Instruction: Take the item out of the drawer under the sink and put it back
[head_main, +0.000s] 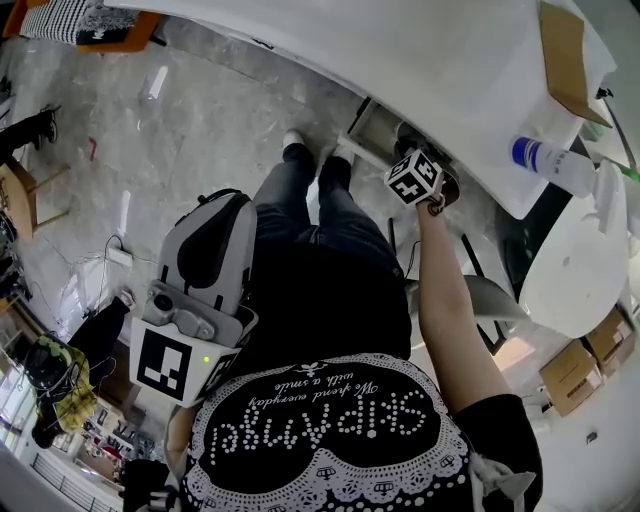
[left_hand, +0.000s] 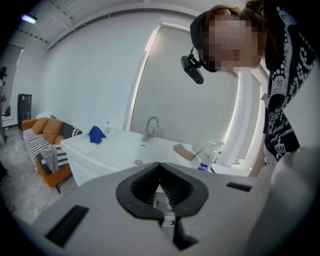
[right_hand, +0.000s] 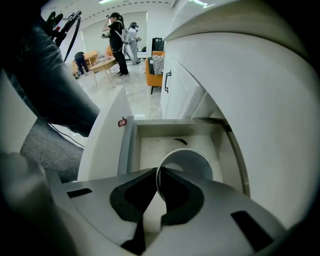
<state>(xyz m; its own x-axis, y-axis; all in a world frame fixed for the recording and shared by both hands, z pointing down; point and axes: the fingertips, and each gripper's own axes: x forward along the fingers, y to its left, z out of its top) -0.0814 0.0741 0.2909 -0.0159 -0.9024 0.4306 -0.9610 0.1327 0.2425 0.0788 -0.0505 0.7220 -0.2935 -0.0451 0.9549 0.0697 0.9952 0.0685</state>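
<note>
Right gripper view: right tongs (right_hand: 157, 172) clamp the near rim of a white cup (right_hand: 192, 161), lower centre, over the open drawer (right_hand: 151, 149). Judged light, thin-walled and crushable, so the rim pinch suits. Left tongs (left_hand: 160, 169) are closed and empty.

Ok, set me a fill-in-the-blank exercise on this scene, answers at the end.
The right tool is shut on the rim of a white ____. Under it the drawer stands ____. The left tool is shut and holds ____. The cloth on the counter is ____.
Missing words: cup, open, nothing, blue.
</note>
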